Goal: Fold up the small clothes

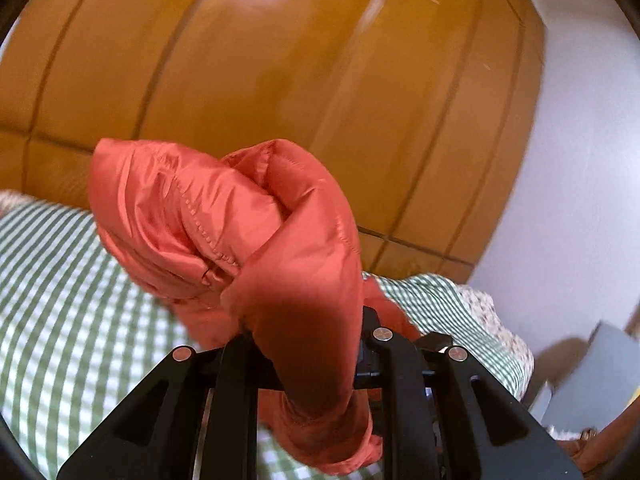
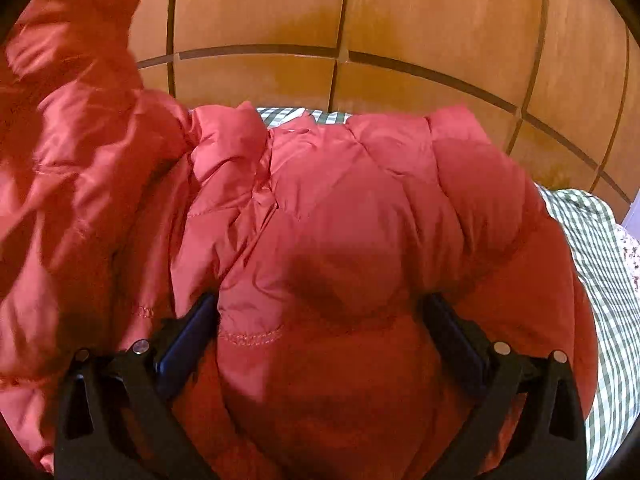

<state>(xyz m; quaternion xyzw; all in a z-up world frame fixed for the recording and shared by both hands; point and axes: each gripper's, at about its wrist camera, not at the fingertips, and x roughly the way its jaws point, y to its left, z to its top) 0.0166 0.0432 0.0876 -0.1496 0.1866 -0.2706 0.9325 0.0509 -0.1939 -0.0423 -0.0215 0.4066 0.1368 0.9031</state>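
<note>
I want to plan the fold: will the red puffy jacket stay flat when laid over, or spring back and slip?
The red puffy jacket looks padded, so it will probably spring back. Its shiny shell seems slippery. It droops from the left gripper, so it is likely floppy.

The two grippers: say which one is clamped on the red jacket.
The left gripper: its jaws pinch a fold of the red jacket. The right gripper stands wide open, straddling the padding.

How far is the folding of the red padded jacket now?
Done: nothing looks folded yet. In hand: the left tool pinches a lifted part of the red padded jacket; the right tool straddles its body on the green checked cloth. Left: laying that part over, then folding.
</note>
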